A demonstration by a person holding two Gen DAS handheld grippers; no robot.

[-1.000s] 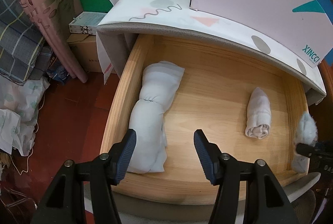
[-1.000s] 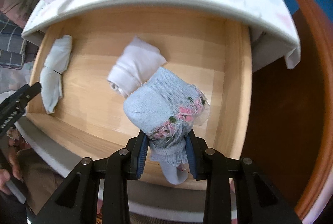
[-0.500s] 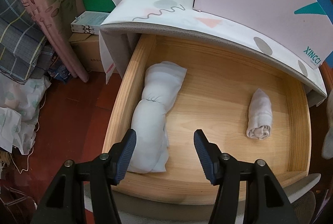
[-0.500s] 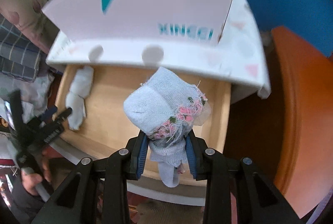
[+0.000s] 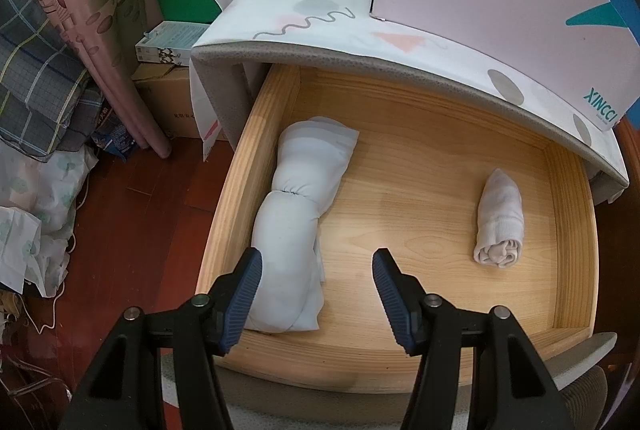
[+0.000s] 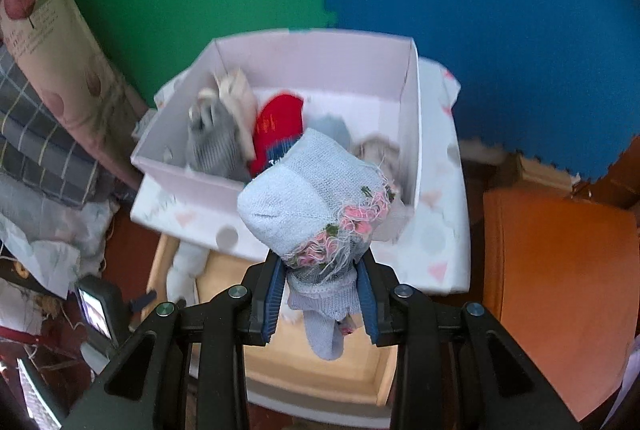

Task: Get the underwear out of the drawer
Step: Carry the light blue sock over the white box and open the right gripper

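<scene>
So with my right gripper (image 6: pixel 320 304) pinching the rolled underwear (image 6: pixel 316 206) over the box (image 6: pixel 414 110) at 12 o'clock, I'd release low inside, left gripper (image 5: pixel 318 296) spread empty above the drawer (image 5: pixel 572 230).

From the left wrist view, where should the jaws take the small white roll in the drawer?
Grip the small white roll across its middle, coming from above, probably. It lies flat on the drawer floor, long axis running front to back, clear on both sides, so the jaws can straddle its narrow width.
</scene>
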